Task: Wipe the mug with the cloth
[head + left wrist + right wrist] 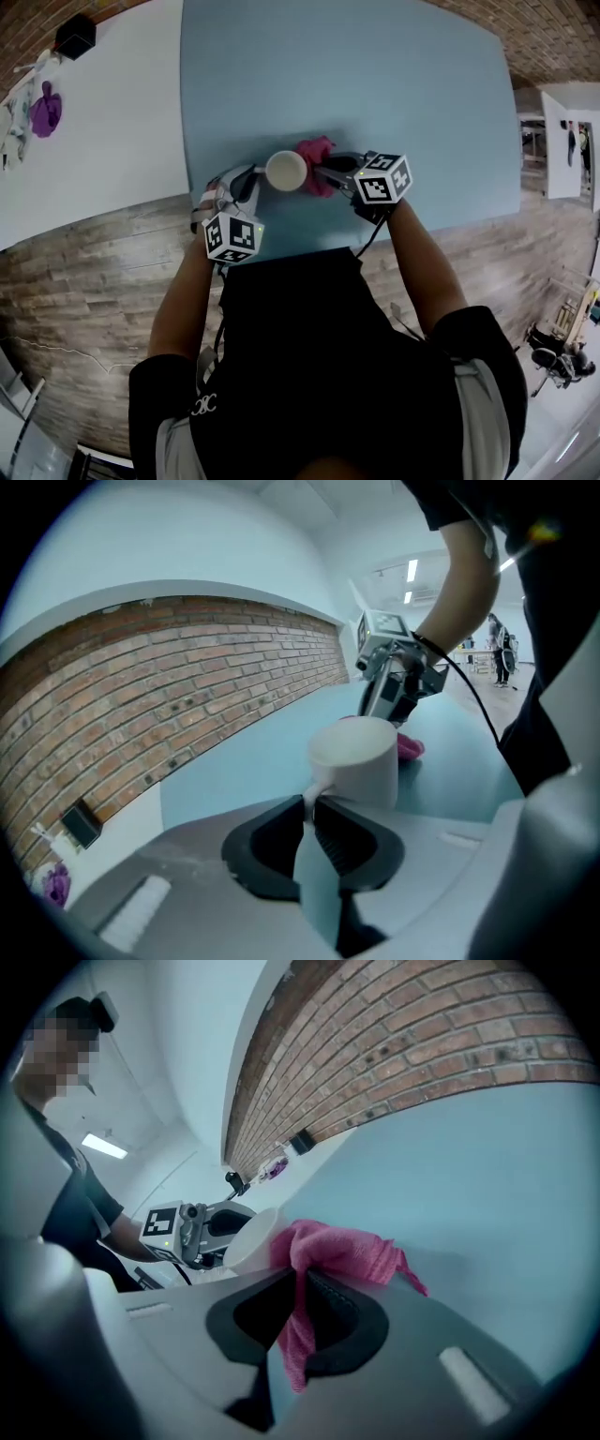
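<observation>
A white mug is held over the light blue table. My left gripper is shut on the mug's handle, with the mug's body just beyond the jaws. My right gripper is shut on a pink cloth; the cloth bunches out past the jaws and presses against the mug's side. In the left gripper view the cloth peeks out behind the mug, under the right gripper.
A white table stands to the left with a purple object and a black box on it. A brick wall runs along the table's far side. Wooden floor lies below the near edge.
</observation>
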The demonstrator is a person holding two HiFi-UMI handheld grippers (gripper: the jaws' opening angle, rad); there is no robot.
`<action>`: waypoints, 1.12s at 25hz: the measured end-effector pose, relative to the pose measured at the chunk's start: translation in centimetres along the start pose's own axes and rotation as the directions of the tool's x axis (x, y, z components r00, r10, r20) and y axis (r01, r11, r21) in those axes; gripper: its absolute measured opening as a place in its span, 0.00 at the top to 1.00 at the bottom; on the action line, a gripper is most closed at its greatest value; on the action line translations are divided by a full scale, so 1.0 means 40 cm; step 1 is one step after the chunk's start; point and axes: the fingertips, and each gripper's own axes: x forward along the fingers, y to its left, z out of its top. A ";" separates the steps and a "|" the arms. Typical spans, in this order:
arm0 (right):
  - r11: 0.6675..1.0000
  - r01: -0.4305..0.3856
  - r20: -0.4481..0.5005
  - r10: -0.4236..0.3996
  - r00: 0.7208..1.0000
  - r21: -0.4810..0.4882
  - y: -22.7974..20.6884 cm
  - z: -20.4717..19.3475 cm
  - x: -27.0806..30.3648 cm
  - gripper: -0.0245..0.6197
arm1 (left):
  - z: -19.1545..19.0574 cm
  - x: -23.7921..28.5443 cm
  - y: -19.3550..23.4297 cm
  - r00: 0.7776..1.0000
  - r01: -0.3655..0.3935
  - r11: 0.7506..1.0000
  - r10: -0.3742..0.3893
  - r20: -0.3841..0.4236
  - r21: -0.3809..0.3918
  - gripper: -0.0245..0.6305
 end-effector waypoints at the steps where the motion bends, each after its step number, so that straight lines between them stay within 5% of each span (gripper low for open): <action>1: 1.000 0.013 0.011 -0.013 1.000 0.007 0.008 -0.012 -0.004 0.90 | -0.001 -0.002 -0.002 1.000 -0.023 1.000 0.023 -0.010 -0.005 0.90; 8: 0.998 0.035 0.066 -0.039 0.997 0.061 0.083 -0.080 0.008 0.90 | -0.004 -0.012 -0.024 0.993 -0.107 0.987 0.099 -0.066 -0.122 0.89; 14: 0.999 0.003 0.053 -0.005 0.999 0.044 0.135 -0.092 0.060 0.90 | 0.002 -0.010 -0.051 0.998 -0.028 0.983 0.017 -0.058 -0.180 0.89; 22: 0.999 -0.031 0.018 0.031 0.999 0.009 0.205 -0.086 0.160 0.90 | 0.009 -0.006 -0.069 0.997 0.044 0.986 -0.053 -0.050 -0.160 0.89; 28: 0.997 -0.004 -0.033 0.001 0.999 -0.082 0.217 -0.087 0.185 0.90 | 0.006 -0.008 -0.076 0.995 0.082 0.977 -0.091 -0.035 -0.195 0.89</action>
